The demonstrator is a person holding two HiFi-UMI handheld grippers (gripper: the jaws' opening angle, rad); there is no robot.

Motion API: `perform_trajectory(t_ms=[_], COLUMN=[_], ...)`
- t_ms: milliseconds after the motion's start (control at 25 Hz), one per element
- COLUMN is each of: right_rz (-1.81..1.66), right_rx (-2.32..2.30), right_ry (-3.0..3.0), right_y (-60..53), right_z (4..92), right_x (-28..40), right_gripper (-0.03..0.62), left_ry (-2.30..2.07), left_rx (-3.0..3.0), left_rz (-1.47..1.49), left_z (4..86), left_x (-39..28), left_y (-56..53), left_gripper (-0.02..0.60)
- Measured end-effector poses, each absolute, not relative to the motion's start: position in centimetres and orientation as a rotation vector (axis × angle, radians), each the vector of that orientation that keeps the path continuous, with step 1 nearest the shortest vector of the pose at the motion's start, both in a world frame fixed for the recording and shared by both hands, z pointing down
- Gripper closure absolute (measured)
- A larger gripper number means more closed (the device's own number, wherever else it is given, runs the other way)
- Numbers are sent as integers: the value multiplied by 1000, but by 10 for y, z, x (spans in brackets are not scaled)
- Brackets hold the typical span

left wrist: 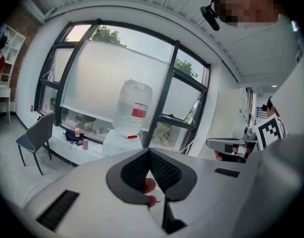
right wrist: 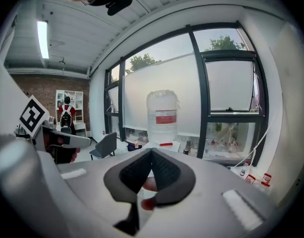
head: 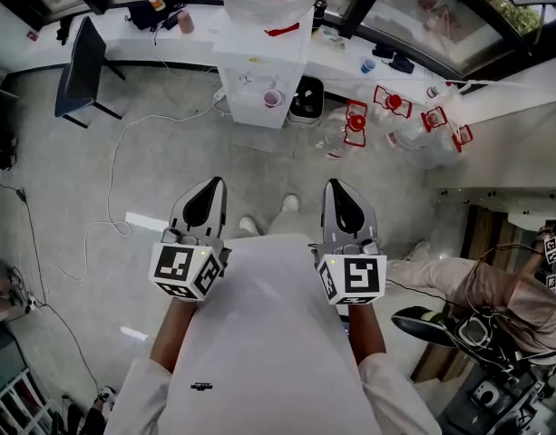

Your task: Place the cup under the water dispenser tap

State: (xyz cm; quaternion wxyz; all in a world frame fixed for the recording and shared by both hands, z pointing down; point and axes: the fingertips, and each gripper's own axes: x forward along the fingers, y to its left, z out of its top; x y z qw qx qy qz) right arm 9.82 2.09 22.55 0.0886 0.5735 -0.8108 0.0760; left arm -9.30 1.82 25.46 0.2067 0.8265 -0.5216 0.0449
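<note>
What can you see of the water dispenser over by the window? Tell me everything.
The water dispenser is a white, boxy cabinet standing upright on the floor, backed against the white window ledge. A large clear bottle with a red-and-white label sits on top. Just below the bottle, a small red part shows at the front, likely the tap. A pinkish cup stands in the front recess. A black bin sits close beside it on the floor.

Open floor [head: 278, 166] up to the dispenser [head: 250, 71], chair [head: 80, 69] left, bottles [head: 350, 127] right
</note>
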Motion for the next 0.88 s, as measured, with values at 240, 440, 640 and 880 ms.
perform_trajectory(t_ms=[240, 440, 640, 880], right_rz=[230, 243, 248, 264], right_rx=[1717, 1725, 1722, 1736], right_ry=[-2447, -2461, -2471, -2468], right_y=[31, 34, 35, 38], right_z=[222, 220, 219, 222], right_x=[98, 95, 96, 96], right_gripper=[583, 583, 583, 583], left_ry=[-1463, -1469, -1463, -1452], left_rx=[2317, 2323, 2343, 2349], left_rz=[112, 104, 102, 109], left_z=[248, 243, 238, 238], left_x=[-95, -96, -91, -89], left_y=[22, 26, 25, 29], left_gripper=[575, 575, 575, 575])
